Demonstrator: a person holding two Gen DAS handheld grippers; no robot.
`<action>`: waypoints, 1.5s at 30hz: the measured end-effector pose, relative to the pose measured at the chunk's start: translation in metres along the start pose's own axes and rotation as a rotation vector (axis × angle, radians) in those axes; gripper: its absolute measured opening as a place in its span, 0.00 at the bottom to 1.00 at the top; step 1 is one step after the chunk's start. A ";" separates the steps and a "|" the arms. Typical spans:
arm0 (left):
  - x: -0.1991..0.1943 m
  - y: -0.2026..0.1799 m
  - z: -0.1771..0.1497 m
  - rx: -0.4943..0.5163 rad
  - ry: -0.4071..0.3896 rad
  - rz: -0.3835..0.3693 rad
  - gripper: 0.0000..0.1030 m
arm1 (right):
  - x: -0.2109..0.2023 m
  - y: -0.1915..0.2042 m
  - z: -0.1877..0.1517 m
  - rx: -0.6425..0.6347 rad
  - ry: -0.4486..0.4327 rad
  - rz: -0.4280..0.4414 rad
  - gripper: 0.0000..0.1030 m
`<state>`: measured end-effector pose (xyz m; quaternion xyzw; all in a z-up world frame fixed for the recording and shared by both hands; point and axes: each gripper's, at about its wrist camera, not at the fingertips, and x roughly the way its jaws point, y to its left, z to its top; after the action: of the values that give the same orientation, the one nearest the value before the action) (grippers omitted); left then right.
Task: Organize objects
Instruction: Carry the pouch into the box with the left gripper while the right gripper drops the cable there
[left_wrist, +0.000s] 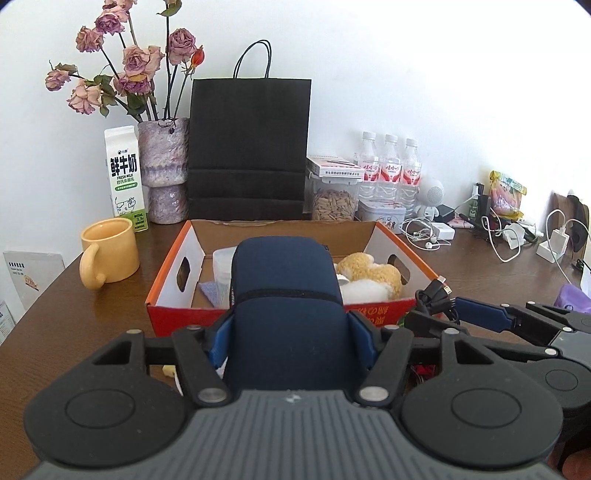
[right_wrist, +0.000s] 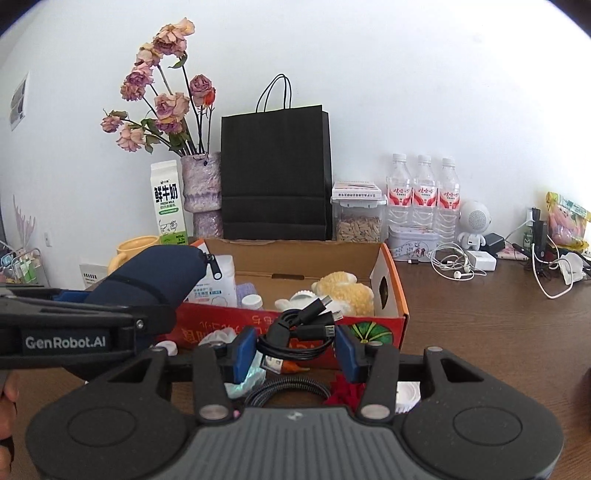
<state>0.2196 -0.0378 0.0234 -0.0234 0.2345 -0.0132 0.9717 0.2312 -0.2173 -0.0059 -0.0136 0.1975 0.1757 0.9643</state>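
Observation:
My left gripper (left_wrist: 286, 328) is shut on a navy zip case (left_wrist: 286, 291), which it holds above the near wall of the red and orange cardboard box (left_wrist: 173, 258). The same case (right_wrist: 147, 277) shows at the left of the right wrist view, held over the box (right_wrist: 391, 280). My right gripper (right_wrist: 295, 350) is shut on a coiled black cable bundle (right_wrist: 295, 332) just in front of the box; in the left wrist view that bundle (left_wrist: 436, 295) is at the right. Inside the box lie a yellow and white plush toy (left_wrist: 369, 275), a clear plastic container (left_wrist: 223, 267) and a white packet (right_wrist: 218, 284).
A yellow mug (left_wrist: 109, 251), milk carton (left_wrist: 125, 177), vase of dried roses (left_wrist: 164, 170) and black paper bag (left_wrist: 247, 147) stand behind and left of the box. Water bottles (left_wrist: 389, 170), a seed jar (left_wrist: 334, 195), chargers and white cables (left_wrist: 517, 236) crowd the right. Small items lie under my right gripper (right_wrist: 343, 391).

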 end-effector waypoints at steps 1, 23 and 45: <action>0.005 0.001 0.004 -0.005 -0.002 -0.003 0.63 | 0.006 -0.002 0.003 -0.001 -0.006 -0.005 0.44; 0.133 -0.009 0.049 0.004 0.024 -0.036 0.63 | 0.128 -0.039 0.041 -0.027 -0.024 0.026 0.44; 0.144 -0.007 0.055 0.030 -0.018 -0.007 1.00 | 0.151 -0.040 0.038 -0.039 0.046 0.009 0.97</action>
<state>0.3726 -0.0483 0.0068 -0.0097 0.2255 -0.0197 0.9740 0.3893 -0.2004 -0.0308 -0.0356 0.2160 0.1838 0.9583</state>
